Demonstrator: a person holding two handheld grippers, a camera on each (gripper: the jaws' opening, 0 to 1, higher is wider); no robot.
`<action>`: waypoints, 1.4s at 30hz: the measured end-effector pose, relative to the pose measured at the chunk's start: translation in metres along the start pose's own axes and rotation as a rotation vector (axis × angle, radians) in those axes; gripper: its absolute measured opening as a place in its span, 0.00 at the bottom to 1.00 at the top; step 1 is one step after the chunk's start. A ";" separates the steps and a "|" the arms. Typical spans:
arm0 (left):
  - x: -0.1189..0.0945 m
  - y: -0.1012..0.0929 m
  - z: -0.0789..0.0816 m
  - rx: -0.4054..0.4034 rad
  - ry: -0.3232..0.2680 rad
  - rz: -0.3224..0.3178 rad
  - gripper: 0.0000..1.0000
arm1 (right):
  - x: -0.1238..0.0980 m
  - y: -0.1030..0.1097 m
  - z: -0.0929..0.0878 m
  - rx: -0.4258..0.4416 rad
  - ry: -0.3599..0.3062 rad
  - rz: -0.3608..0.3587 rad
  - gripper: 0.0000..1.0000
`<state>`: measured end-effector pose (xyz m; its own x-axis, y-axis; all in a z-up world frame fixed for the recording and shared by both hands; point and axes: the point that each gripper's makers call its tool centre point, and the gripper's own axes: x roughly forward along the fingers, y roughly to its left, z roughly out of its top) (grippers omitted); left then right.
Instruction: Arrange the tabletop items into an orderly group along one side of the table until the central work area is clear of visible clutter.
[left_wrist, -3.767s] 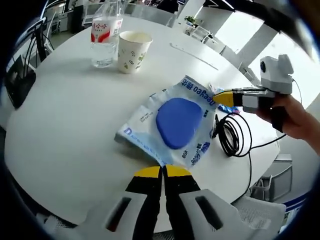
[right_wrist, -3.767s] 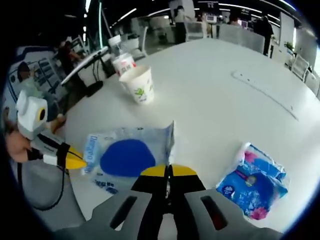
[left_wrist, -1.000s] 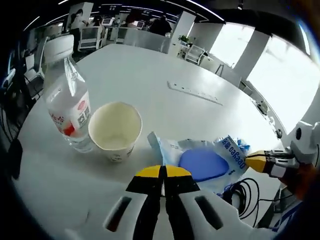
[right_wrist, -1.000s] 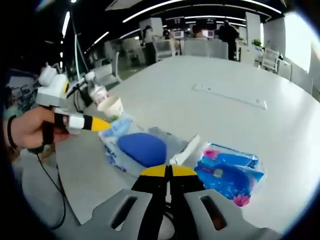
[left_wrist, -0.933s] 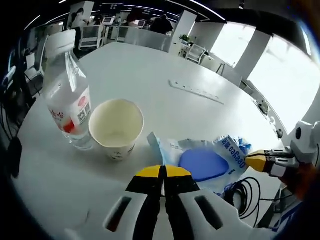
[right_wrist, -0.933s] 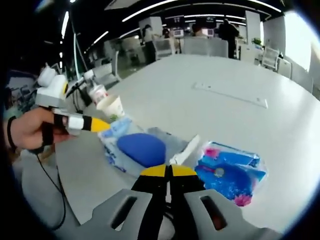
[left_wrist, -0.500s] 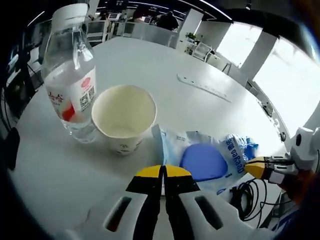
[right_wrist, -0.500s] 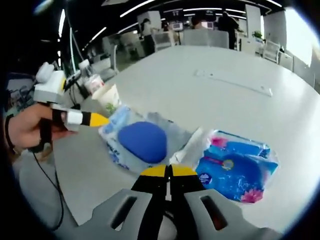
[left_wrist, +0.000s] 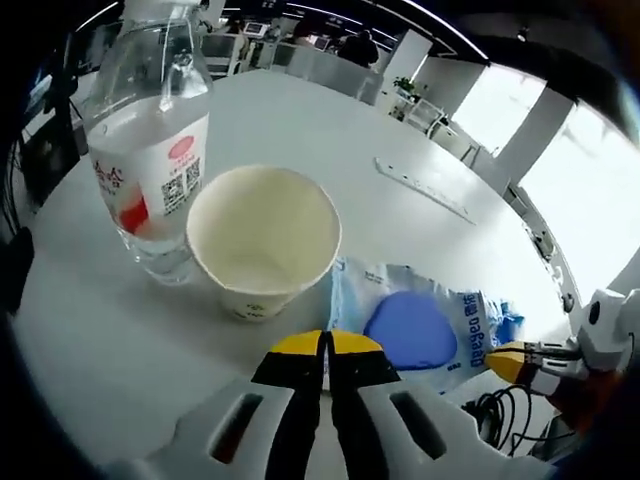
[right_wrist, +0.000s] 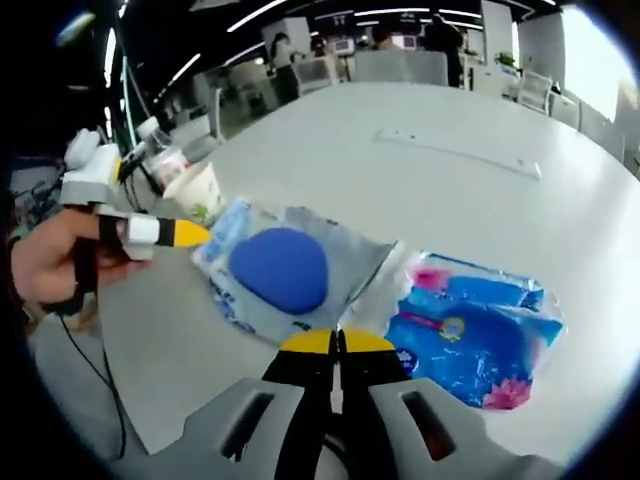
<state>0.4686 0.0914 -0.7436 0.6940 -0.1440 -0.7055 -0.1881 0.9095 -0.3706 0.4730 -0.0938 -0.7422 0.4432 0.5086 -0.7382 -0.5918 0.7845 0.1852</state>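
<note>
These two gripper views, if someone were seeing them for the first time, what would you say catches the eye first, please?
Most likely the wipes pack with the big blue oval, lying flat on the white table with both grippers at its edges. In the left gripper view, the open paper cup looms close beside a clear water bottle, the pack's corner right by the cup. Next to the pack on its other side lies a bright blue tissue packet.

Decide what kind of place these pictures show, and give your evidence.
Probably an open-plan office: a large white meeting table with a cable slot, desks and chairs behind it, strip lights overhead, and big windows.
</note>
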 end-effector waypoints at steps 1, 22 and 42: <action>0.000 0.000 0.000 0.006 0.000 -0.003 0.00 | 0.000 -0.001 -0.001 -0.001 0.000 -0.003 0.00; -0.014 0.011 -0.023 0.073 0.039 -0.038 0.01 | -0.006 -0.005 -0.010 0.043 -0.003 -0.013 0.00; -0.007 0.010 -0.013 0.042 0.030 -0.023 0.00 | 0.001 -0.010 -0.001 0.026 0.000 -0.024 0.01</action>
<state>0.4528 0.0967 -0.7507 0.6762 -0.1764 -0.7153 -0.1428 0.9211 -0.3621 0.4782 -0.1016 -0.7456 0.4567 0.4898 -0.7426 -0.5633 0.8053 0.1848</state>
